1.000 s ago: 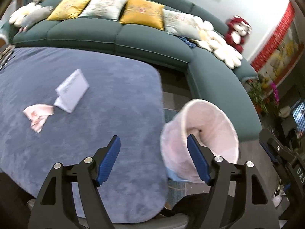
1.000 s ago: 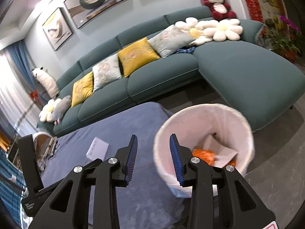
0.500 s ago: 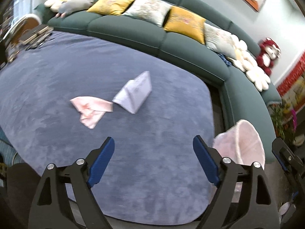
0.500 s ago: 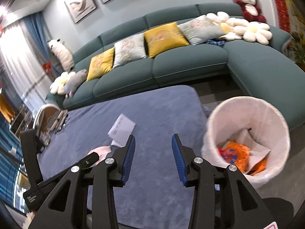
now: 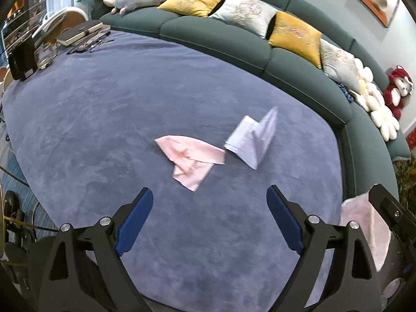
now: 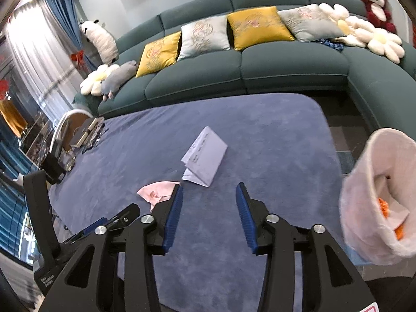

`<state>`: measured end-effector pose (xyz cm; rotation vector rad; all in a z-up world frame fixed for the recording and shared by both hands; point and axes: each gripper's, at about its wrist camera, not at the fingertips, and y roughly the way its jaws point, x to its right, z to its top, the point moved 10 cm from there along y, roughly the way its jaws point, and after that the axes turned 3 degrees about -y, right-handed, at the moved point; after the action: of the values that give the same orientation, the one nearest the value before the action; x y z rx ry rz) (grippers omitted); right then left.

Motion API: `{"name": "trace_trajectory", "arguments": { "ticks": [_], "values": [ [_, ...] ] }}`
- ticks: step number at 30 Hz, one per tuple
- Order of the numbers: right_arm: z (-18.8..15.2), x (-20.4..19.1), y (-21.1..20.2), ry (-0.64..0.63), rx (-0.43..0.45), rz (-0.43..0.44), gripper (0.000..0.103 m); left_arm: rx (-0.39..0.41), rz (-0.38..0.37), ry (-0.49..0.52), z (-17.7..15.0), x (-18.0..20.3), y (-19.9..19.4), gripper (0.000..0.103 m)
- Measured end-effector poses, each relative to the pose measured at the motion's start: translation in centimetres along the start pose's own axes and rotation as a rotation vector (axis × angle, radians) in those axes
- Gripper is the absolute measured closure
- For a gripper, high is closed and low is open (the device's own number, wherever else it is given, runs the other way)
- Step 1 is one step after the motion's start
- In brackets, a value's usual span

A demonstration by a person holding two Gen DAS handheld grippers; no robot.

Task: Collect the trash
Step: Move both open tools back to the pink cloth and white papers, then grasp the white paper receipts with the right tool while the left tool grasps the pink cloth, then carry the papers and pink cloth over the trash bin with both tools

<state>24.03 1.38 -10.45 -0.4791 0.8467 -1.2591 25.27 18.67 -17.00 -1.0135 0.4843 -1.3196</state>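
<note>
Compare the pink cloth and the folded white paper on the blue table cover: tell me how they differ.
The pink cloth lies flat and limp with zigzag-cut edges; the folded white paper stands up like a tent on straight edges. The cloth is plain pink; the paper is pale with faint markings. The cloth lies nearer the left gripper than the paper does. Both rest on the blue table cover, nearly touching, ungrasped.

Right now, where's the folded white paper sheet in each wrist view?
Left wrist: folded white paper sheet lies right of centre on the blue tabletop, beyond the open left gripper.
Right wrist: just left of centre, beyond the open right gripper.
Shared landmark: crumpled pink cloth beside it.
</note>
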Motion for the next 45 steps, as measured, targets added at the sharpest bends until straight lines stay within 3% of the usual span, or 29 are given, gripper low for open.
{"name": "trace_trajectory", "arguments": {
  "ticks": [10,21,27,29,31,32,33,35,38,45],
  "values": [
    [1.4,-3.6,9.0,-0.052,-0.086,0.002,0.058,-0.078,0.038,0.031,2.1,-2.8,7.0,0.017],
    [1.5,-3.9,17.5,-0.064,-0.173,-0.018,0.058,-0.160,0.042,0.058,2.6,-3.2,13.3,0.019],
    [1.3,-3.4,20.1,-0.073,-0.192,-0.048,0.058,-0.166,0.037,0.056,2.5,-2.8,14.2,0.044],
    [1.1,-3.0,20.4,-0.076,-0.189,-0.050,0.058,-0.173,0.026,0.062,2.4,-2.5,14.1,0.059],
    [1.0,-2.5,20.2,-0.082,-0.180,-0.060,0.058,-0.199,-0.009,0.055,2.1,-2.1,14.1,0.090],
    [1.1,-2.3,20.1,-0.085,-0.174,-0.066,0.060,-0.217,-0.033,0.051,1.9,-1.7,14.2,0.099],
    [1.1,-1.9,19.9,-0.089,-0.167,-0.073,0.061,-0.246,-0.071,0.043,1.5,-1.1,14.2,0.100],
    [1.1,-1.1,19.4,-0.090,-0.164,-0.084,0.080,-0.243,-0.095,0.050,1.1,-0.2,13.7,0.100],
    [1.0,1.2,18.2,-0.038,-0.165,-0.085,0.092,-0.227,-0.121,0.084,0.8,1.6,12.3,0.100],
    [1.6,6.1,12.7,0.054,-0.105,-0.103,0.100,-0.192,-0.204,0.112,0.7,5.7,8.2,0.100]
  ]
}}
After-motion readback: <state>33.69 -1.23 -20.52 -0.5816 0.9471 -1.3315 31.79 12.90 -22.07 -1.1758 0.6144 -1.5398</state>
